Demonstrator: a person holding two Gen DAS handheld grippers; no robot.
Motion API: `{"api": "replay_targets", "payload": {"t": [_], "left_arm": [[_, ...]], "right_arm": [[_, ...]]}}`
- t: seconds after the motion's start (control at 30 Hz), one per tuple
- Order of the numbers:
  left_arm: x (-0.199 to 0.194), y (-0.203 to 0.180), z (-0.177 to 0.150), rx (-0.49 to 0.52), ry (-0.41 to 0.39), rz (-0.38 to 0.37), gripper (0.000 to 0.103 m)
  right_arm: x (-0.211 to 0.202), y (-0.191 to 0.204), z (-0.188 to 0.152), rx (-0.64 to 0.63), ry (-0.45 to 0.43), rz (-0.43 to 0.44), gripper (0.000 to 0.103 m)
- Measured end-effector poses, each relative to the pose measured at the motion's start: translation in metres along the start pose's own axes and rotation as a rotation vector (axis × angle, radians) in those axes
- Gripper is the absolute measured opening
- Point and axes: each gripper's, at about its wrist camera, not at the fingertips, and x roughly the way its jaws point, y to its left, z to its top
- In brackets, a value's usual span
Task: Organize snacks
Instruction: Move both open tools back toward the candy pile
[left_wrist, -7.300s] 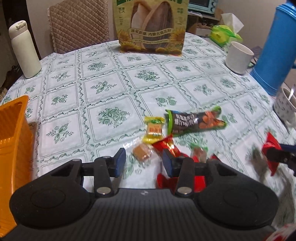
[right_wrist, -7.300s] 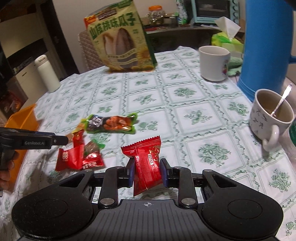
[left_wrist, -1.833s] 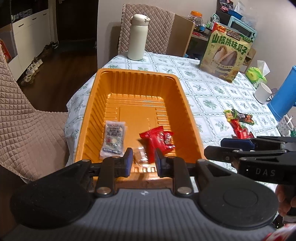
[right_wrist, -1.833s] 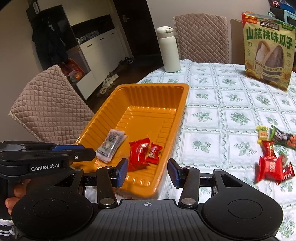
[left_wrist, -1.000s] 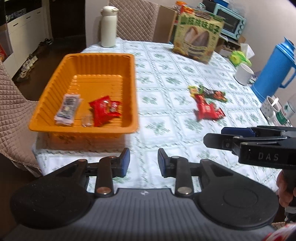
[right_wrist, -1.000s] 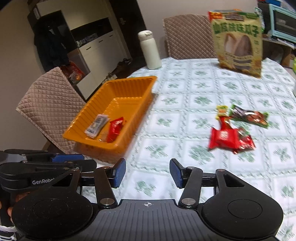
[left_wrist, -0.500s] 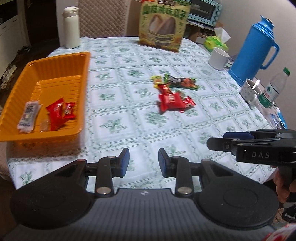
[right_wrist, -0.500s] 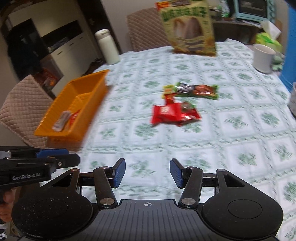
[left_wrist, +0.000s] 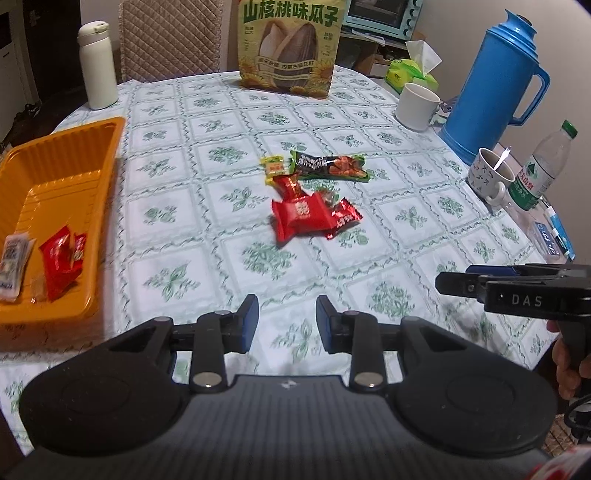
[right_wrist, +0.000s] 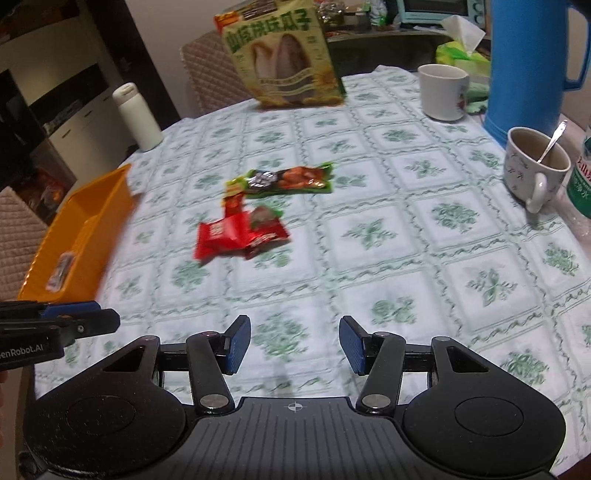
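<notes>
**A:** Both grippers empty now. Left gripper has its jaws a narrow gap apart, nothing between them; right gripper stands wider, also holding nothing. Each hangs over bare tablecloth at the near edge.

**B:** What changed?

**A:** A couple of seconds ago both were over the orange tray, which filled the view. Since then they have swung right, back toward the table's middle. The tray now sits at the far left of the left wrist view, with a white packet, a clear-wrapped sweet and two red packets lying in its near end.

**B:** And what's left out?

**A:** A small pile in the middle of the table, well apart from the tray: a long green bar farthest, a little yellow sweet touching its left end, and nearer us a big red packet overlapping smaller red ones. Something green-wrapped pokes out behind it; can't make it out.

**B:** So, meaning?

**A:** Last drop looks done; this reads as the return trip. Roughly half the snacks are still out. The big red packet is nearest and on top, so probably next.
</notes>
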Motion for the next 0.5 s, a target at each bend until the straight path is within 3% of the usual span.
{"api": "replay_targets", "payload": {"t": [0.5], "left_arm": [[0.057,-0.009,0.057,-0.004,-0.034,0.010,0.030]], "right_arm": [[0.037,-0.027,0.047,-0.059,-0.067,0.026,0.054]]}}
